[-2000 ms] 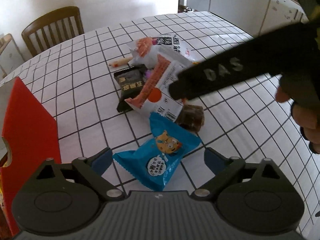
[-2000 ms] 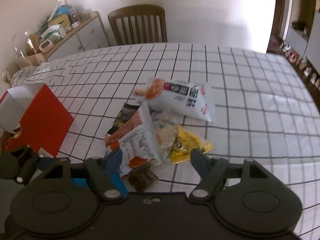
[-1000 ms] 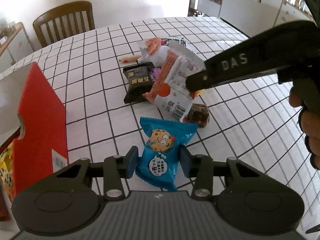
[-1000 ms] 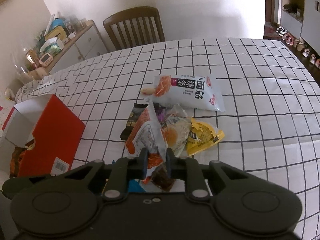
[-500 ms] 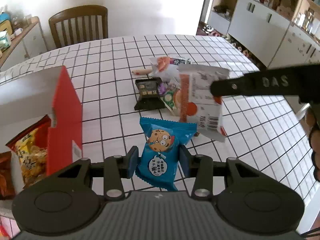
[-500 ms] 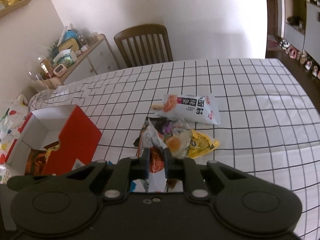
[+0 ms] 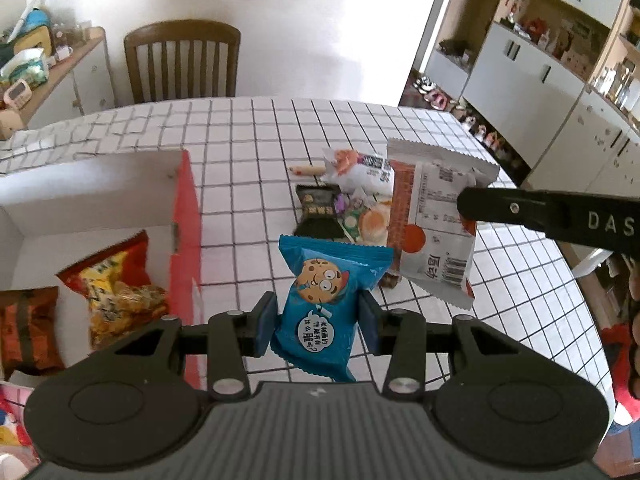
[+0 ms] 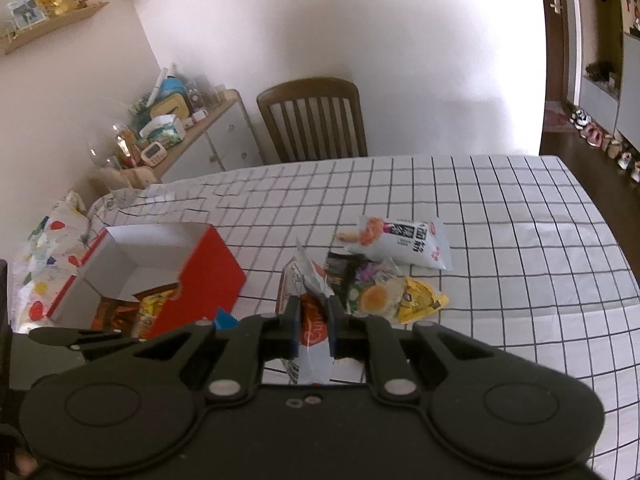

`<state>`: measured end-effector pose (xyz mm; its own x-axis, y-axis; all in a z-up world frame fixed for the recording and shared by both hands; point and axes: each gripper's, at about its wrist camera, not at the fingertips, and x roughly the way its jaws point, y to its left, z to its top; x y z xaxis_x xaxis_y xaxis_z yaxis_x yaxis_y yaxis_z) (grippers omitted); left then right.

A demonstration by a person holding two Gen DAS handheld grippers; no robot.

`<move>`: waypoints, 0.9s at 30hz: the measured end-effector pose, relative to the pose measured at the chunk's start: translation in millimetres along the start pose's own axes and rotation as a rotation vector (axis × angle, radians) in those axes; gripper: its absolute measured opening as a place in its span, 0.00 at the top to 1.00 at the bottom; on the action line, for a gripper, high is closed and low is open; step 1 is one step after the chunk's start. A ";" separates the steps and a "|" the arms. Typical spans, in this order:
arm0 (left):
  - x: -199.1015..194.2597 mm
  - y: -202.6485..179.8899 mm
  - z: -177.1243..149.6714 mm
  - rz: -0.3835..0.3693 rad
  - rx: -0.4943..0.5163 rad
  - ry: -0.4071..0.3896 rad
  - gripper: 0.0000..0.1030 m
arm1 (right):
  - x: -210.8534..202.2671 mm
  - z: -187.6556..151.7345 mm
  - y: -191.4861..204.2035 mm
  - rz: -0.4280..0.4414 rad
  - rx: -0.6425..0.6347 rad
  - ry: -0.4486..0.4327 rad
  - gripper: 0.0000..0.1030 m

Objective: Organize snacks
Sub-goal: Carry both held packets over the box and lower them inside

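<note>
The left gripper (image 7: 316, 322) pinches the blue cookie packet (image 7: 326, 304) at lower centre; the right gripper (image 8: 314, 322) clamps the white-orange packet (image 8: 306, 312) (thin film). Either may slip before the red box (image 8: 208, 280).

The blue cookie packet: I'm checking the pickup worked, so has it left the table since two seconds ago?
Yes. The blue cookie packet, then flat on the checked tablecloth, now hangs above it, clamped in the left gripper beside the red box.

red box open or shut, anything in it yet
Open: the red box has no lid on top, and an orange-yellow snack bag and a brown packet lie inside.
</note>
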<state>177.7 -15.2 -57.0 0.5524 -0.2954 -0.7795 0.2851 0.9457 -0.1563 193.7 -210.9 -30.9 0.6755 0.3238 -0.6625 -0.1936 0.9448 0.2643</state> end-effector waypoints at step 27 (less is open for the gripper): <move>-63.7 142.6 13.8 0.142 -0.117 -0.088 0.67 | 24.4 18.5 135.6 0.098 -0.088 -0.026 0.89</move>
<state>194.1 136.6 -21.2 0.6484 -0.1635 -0.7436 0.1089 0.9865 -0.1219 197.1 -75.8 1.8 0.6683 0.4144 -0.6177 -0.3205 0.9098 0.2637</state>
